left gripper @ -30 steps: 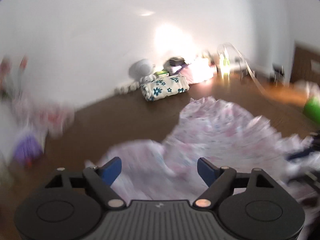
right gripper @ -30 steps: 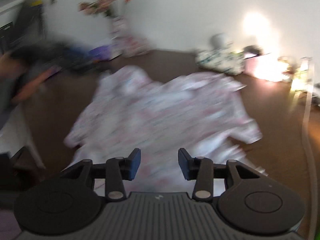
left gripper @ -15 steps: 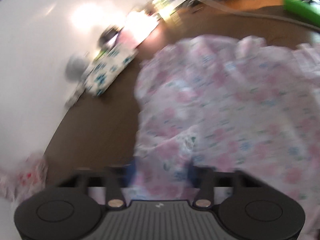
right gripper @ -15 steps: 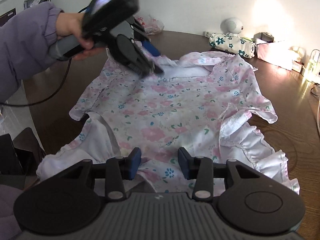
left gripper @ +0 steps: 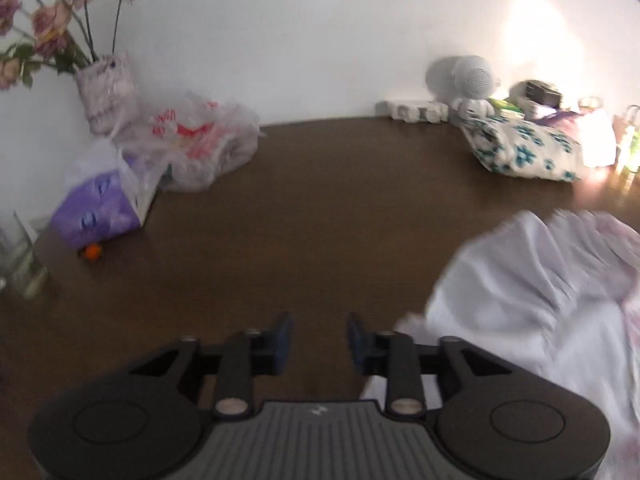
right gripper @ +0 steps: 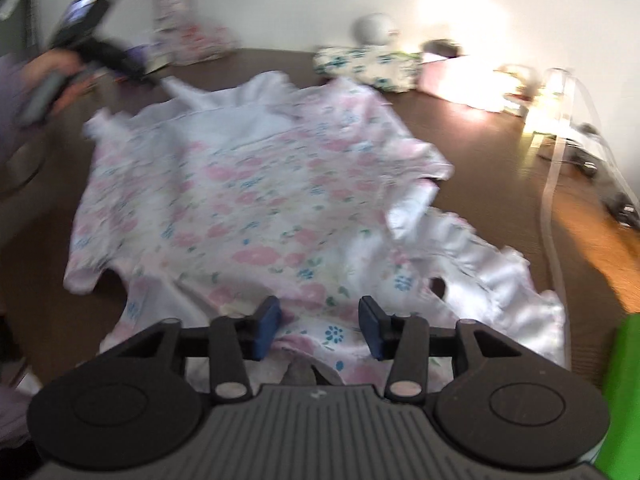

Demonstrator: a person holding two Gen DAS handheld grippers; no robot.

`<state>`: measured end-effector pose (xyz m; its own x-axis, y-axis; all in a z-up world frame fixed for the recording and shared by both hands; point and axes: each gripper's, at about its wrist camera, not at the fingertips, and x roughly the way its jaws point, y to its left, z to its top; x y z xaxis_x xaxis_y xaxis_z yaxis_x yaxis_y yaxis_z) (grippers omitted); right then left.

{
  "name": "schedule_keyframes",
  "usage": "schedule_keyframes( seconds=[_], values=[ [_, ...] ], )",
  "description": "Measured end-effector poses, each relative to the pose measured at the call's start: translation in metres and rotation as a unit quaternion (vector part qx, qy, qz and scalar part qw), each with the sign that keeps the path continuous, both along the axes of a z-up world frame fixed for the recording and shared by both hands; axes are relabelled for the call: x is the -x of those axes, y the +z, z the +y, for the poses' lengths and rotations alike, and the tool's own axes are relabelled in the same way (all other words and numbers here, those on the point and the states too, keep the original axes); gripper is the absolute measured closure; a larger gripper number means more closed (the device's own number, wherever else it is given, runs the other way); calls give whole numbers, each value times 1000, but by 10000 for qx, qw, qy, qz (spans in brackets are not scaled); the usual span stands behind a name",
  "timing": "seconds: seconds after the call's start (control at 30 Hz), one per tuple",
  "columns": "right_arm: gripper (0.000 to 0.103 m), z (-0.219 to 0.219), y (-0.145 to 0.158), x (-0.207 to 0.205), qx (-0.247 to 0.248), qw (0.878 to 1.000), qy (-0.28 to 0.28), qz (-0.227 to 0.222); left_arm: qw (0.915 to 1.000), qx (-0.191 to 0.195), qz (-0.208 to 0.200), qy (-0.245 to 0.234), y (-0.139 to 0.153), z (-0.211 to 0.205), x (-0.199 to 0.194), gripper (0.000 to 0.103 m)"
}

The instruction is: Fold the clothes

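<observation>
No legible text, red printing on plastic bag (left gripper: 200,136) too blurred to read, round emblem on purple tissue pack (left gripper: 98,210) indistinct, no numbers or signs

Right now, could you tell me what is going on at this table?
A person is folding a floral garment spread on a brown table, with a claw in each hand. The right claw is open over the garment's near edge, gripping nothing. The left claw is also open, over bare table beside the garment's white edge. No neat fold shows yet; the cloth lies rumpled, white underside showing along its far side.
</observation>
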<state>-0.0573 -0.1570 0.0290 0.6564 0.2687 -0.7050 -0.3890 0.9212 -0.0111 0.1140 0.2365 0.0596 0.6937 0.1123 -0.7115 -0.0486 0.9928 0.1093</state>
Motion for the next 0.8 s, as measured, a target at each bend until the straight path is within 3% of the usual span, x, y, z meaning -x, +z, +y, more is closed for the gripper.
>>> schedule_keyframes(
  seconds=[0.07,0.13,0.2,0.27,0.43,0.6,0.8],
  values=[
    [59,1,11,6,-395,9989,200,-160,9981,170,-68,-589,-3,-12,24,62],
    [58,14,15,13,-645,9962,519,-270,9892,303,-126,-1430,-10,-30,51,45],
    [58,33,11,17,-614,9945,799,-282,9756,310,-106,-2173,-20,-50,69,43],
    [58,51,5,20,-494,9934,1004,-246,9664,218,-22,-2559,-28,-68,76,43],
    [60,71,-13,20,-318,9936,1087,10,9699,253,-69,-2420,-34,-75,72,46],
    [82,64,-14,22,-202,9953,949,23,9749,462,-89,-2178,-36,-59,83,66],
    [83,24,-7,3,-43,9984,489,277,9771,280,-74,-2109,-32,-86,152,67]
  ],
)
